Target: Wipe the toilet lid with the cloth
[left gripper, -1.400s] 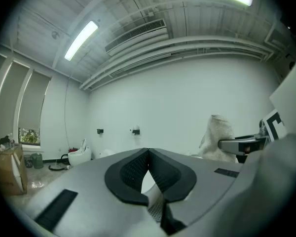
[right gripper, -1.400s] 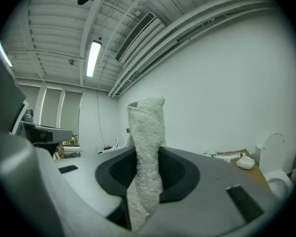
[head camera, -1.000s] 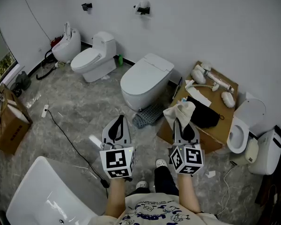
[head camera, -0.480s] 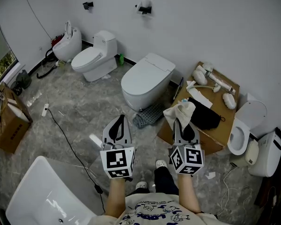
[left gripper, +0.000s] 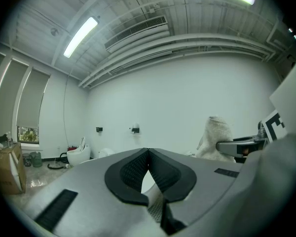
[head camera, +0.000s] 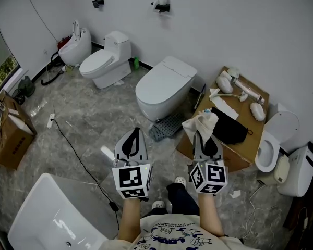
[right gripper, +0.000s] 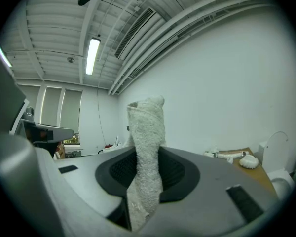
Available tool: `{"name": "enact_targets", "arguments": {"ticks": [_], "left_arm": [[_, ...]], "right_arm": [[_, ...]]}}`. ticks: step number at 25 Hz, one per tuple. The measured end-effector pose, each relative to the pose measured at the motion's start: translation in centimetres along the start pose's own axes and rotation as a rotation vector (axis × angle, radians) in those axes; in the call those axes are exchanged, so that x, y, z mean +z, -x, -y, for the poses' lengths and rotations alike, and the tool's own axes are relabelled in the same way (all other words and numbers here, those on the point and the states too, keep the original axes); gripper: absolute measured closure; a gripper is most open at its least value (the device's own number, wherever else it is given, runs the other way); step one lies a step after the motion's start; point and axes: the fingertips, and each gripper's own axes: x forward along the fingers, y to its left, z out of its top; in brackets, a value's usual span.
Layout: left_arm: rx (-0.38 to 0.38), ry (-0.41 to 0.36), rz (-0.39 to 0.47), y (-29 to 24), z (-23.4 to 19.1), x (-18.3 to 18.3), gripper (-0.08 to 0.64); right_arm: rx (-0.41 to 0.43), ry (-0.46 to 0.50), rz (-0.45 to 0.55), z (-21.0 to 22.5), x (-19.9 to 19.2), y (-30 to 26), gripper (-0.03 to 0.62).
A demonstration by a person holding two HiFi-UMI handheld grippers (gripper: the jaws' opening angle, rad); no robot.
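Approach step: our right gripper (head camera: 201, 135) fingers clamped the cloth (head camera: 201, 122); left gripper (head camera: 132, 135) fingers sat together, empty. Next we judged: reach to the lid (head camera: 160, 82) at 11 o'clock.

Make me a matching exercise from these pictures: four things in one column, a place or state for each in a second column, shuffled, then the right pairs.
Column one
1. cloth
2. left gripper
3. toilet lid
4. black item

Column two
A. closed, white
B. lies on the cardboard sheet
C. pinched in the right gripper
D. jaws together, nothing between them

Pairs: 1-C, 2-D, 3-A, 4-B
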Motion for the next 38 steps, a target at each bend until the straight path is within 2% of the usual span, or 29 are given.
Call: {"name": "enact_targets", "arguments": {"ticks": [12, 27, 38], "left_arm": [[0.036, -0.019, -0.016, -5.3, 0.6, 0.1, 0.557], [0.145, -0.006, 0.008, -15.0, 2.9, 2.8, 0.557], [0.171, 0.002, -0.029, -20.5, 3.3, 1.3, 0.557]], "right_arm": [[0.040, -0.007, 0.002, 2.9, 0.4, -5.4, 0.494], [0.139, 0.037, 0.013, 9.2, 4.0, -15.6, 0.494], [0.171, 0.030, -0.031, 11.7, 2.3, -20.9, 0.494]]}}
